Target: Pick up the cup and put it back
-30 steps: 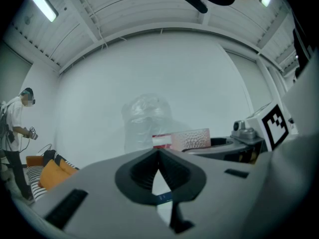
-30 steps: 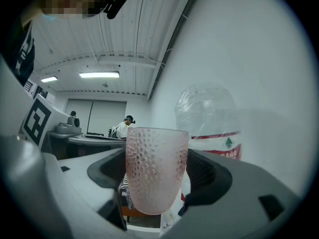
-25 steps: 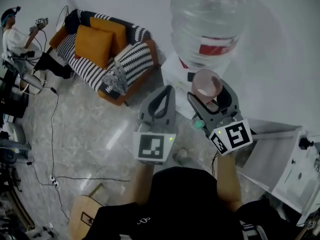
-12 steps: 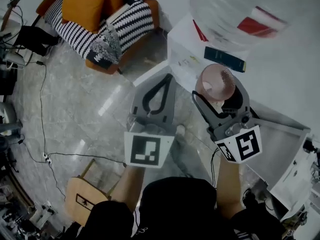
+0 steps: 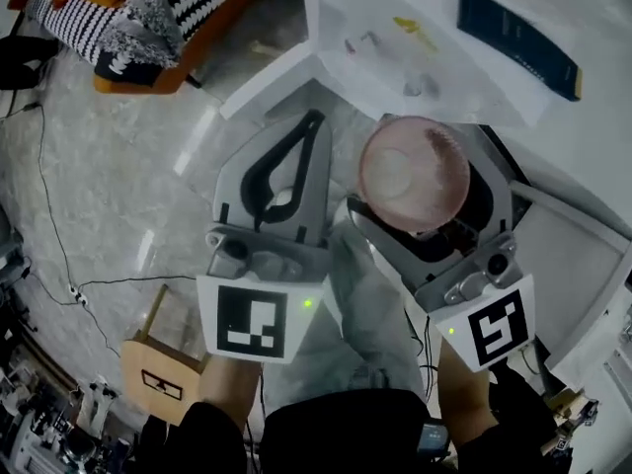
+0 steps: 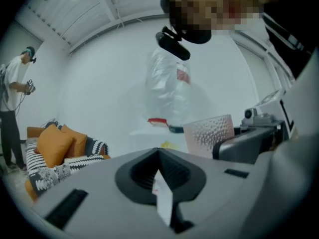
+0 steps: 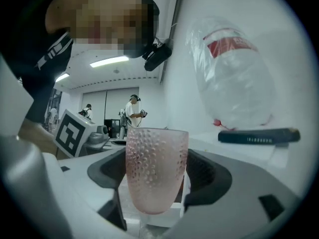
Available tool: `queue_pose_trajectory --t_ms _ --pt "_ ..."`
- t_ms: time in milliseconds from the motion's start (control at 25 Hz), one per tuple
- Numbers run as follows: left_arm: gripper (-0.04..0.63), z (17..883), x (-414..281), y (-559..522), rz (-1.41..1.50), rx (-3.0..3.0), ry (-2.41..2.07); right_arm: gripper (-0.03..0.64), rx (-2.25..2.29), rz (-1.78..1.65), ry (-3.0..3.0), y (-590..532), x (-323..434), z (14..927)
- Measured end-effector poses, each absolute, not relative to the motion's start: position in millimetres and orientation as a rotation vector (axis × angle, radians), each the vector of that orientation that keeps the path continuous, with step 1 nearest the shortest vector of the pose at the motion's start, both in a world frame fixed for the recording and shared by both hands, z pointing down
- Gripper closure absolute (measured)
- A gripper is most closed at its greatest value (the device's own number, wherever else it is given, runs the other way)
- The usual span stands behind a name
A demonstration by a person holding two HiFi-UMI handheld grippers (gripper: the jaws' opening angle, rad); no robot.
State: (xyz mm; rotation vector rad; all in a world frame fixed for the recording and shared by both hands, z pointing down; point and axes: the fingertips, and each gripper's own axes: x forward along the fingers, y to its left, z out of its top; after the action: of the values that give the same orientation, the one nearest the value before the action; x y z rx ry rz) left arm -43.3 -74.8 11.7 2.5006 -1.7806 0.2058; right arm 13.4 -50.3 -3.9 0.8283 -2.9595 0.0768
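Grippers, two: the right gripper (image 5: 425, 196) is clamped on the single pink dimpled cup (image 7: 155, 168), which stands upright between its jaws, lifted in the air, mouth up, with only its pale bottom showing inside. The left gripper (image 5: 311, 126) beside it has its jaws pressed together, empty. One large clear bottle (image 7: 234, 78) sits neck down on a white stand (image 5: 395, 28) beside one flat dark case (image 5: 518, 30), its contents not discernible; one striped sofa (image 6: 45, 164) carrying two orange cushions (image 6: 52, 146) stands well apart, near one person (image 6: 12, 108).
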Motion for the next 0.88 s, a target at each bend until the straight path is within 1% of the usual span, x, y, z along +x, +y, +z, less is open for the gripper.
queue_pose_trajectory --t_ms 160,320,400,520,680,880 --pt "0.583 92 -70 -80 0.261 2.475 -1.753 0.244 0.862 0.185 -2.954 -55 -10 60" --pt "0.583 168 -86 -77 0.252 2.437 -1.677 0.244 0.868 0.229 -2.900 -52 -27 136" --pt "0.583 202 -91 -73 0.295 2.434 -1.674 0.244 0.860 0.233 -2.859 -48 -34 172" --pt "0.583 246 -99 -73 0.347 2.436 -1.713 0.244 0.851 0.219 -2.830 -48 -41 216" --pt "0.583 303 -102 -75 0.292 2.407 -1.659 0.244 0.826 0.215 -2.818 -46 -49 271" --pt "0.583 361 -102 -86 0.299 2.440 -1.590 0.244 0.823 0.202 -2.811 -50 -57 331"
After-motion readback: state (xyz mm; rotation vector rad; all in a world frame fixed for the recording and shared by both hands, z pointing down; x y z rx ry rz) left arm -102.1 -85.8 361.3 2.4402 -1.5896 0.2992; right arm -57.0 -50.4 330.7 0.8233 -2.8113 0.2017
